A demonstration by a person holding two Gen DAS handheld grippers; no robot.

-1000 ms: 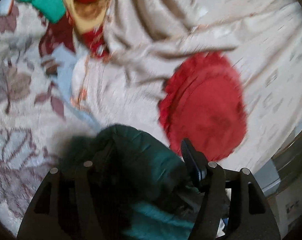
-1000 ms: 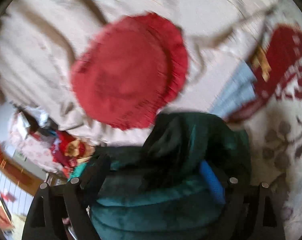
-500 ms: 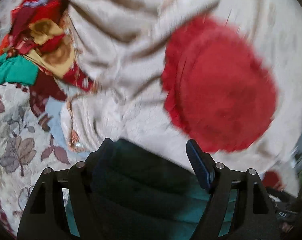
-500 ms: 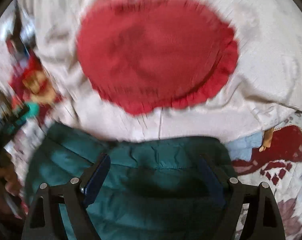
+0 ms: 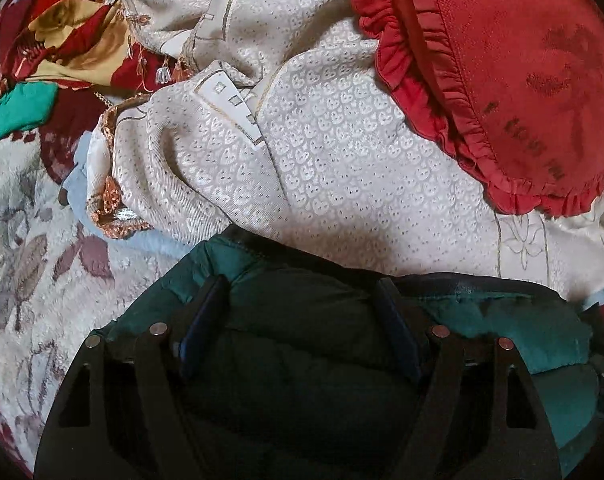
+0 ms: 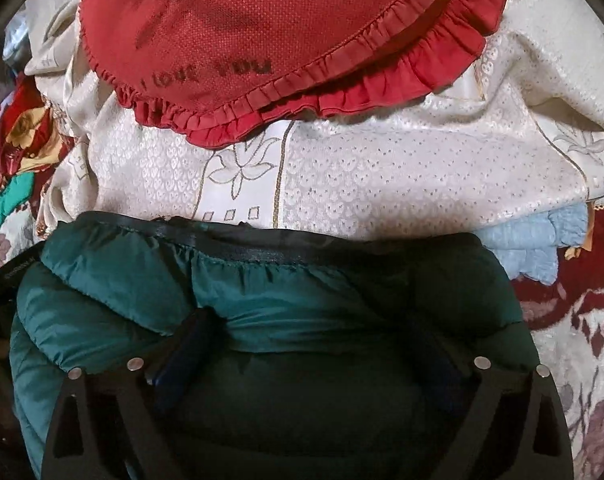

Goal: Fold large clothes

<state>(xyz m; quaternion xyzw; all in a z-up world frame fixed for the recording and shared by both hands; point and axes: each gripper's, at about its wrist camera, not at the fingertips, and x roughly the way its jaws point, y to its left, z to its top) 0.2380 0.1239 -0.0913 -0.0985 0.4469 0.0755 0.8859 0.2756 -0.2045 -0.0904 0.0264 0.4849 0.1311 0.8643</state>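
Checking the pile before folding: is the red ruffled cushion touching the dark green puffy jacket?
Apart. The right wrist view shows the red ruffled cushion and dark green puffy jacket separated by cream patterned cloth.

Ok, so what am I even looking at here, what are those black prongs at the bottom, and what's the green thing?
Those prongs are two hand-held grippers that a person carries, one per hand. Each picture comes from a camera on one gripper, looking along its fingers. One view shows the left gripper, the other the right gripper. Both straddle a green puffer jacket, beside a cream patterned cloth with a red frilled cushion on it. Both jaws have just been opening with the jacket between them; whether they pinch it I cannot tell.
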